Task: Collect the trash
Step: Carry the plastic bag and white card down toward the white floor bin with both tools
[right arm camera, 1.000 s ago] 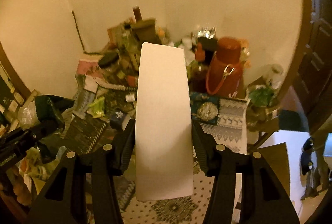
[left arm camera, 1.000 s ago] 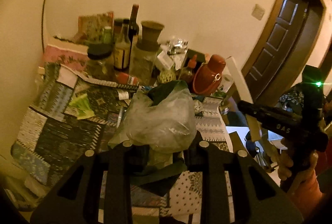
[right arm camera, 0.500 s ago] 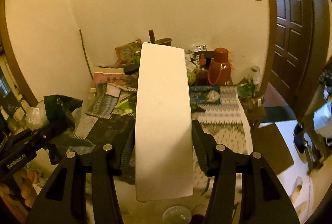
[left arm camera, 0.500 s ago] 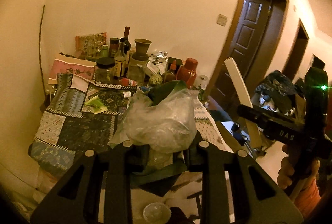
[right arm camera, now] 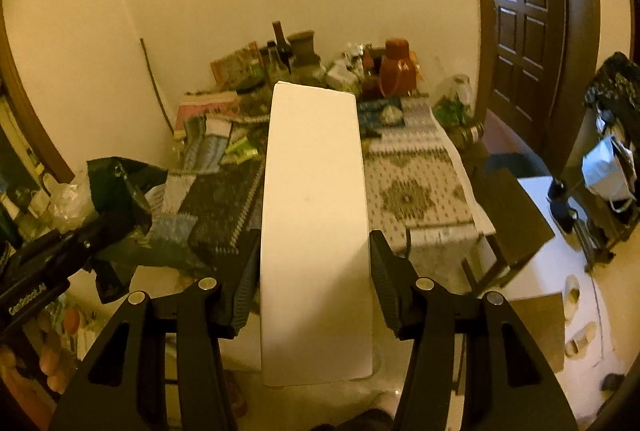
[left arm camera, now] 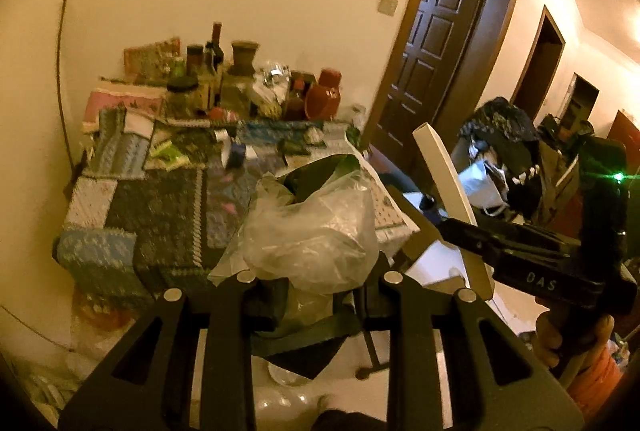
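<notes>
The right gripper (right arm camera: pixel 314 271) clamps a stiff, light white box (right arm camera: pixel 314 223) by its long sides above the table (right arm camera: pixel 420 191), while the left gripper (left arm camera: pixel 316 283) pinches a soft, slippery plastic bag (left arm camera: pixel 316 231) low at its bunched folds.

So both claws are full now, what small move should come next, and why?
Probably carry both loads away from the table toward a bin, which is not in view. The left claw is shut on a plastic bag, the right claw on a white card; neither can pick more.
</notes>
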Demonstrator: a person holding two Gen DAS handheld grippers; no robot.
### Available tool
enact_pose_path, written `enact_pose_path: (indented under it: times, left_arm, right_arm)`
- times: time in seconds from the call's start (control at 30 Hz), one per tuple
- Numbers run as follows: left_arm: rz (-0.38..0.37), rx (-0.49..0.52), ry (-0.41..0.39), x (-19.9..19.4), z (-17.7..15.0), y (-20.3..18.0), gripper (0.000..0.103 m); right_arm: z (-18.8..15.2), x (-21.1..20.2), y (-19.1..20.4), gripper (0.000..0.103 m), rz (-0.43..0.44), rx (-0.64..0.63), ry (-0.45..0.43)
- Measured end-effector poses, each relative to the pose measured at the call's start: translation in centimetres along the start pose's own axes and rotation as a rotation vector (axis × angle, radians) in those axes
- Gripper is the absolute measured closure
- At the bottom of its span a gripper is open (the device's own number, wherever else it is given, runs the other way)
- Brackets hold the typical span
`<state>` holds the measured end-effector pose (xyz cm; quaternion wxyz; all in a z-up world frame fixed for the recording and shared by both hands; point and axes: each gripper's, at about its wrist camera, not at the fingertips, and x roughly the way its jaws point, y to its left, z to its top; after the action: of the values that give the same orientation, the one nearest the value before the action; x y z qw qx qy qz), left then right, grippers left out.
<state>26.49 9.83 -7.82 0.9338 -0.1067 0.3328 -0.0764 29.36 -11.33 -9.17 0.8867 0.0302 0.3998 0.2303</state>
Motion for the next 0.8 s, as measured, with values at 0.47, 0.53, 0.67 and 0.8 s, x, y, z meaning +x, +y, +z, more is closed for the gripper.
enact_pose_path:
  times: [0.47, 0.53, 0.67, 0.8]
  left_arm:
    - [0.03, -0.096, 0.264, 11.6, -9.3, -1.2, 0.077]
    - [0.025, -0.115, 0.302, 13.7, -11.2, -0.8, 0.077]
    - [0.041, -0.132, 0.369, 17.7, -16.0, 0.4, 0.077]
    - [0.056, -0.168, 0.445, 21.9, -21.3, 2.3, 0.077]
  right_arm:
    - [-9.7, 8.2, -5.8, 0.054, 0.01, 0.031, 0.265]
    - [-11.6, 10.2, -6.5, 0.054, 0.03, 0.049, 0.321]
    - [-17.0, 15.0, -7.5, 0.054, 0.026, 0.047, 0.424]
    - [-22.4, 20.0, -8.5, 0.054, 0.037, 0.059, 0.52]
